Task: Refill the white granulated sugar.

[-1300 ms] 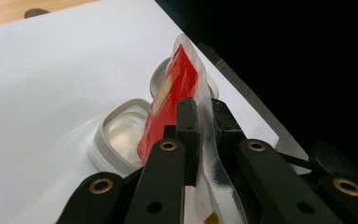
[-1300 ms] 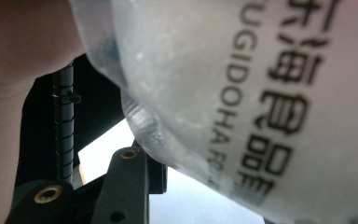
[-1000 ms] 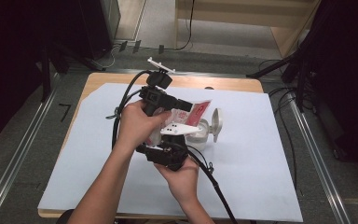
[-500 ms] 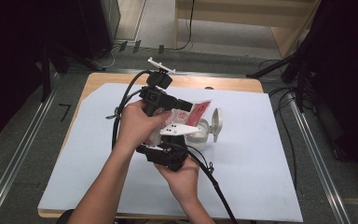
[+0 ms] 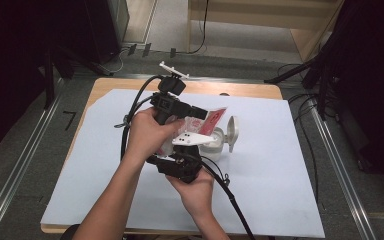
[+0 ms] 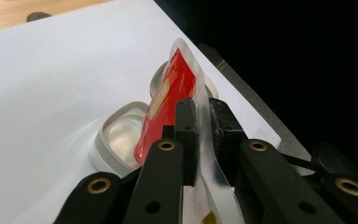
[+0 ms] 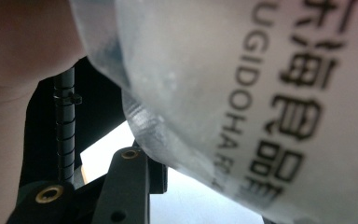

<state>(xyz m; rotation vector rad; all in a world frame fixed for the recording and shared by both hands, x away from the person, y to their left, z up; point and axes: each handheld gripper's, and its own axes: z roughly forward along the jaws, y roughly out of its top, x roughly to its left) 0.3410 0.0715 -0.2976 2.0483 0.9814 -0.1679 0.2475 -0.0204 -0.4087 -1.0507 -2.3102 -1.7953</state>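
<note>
Left gripper view puts the red sachet (image 6: pixel 170 105) at centre frame, standing on edge, its clear sealed margin pinched between your left gripper's (image 6: pixel 204 126) jaws. Below it, centre left, sits the open white container (image 6: pixel 116 140) on the white sheet (image 6: pixel 51 84). You appear to be at the step of holding the sachet over the container, ready to open or empty it. The next move calls for a firm second grip on the sachet's free end, mouth kept above the opening. In the high view the sachet (image 5: pixel 211 120) hangs at mid-frame above the container (image 5: pixel 215 145). Right gripper (image 5: pixel 182 167): the sachet's printed film crowds its view, so you cannot tell whether its jaws are closed.
</note>
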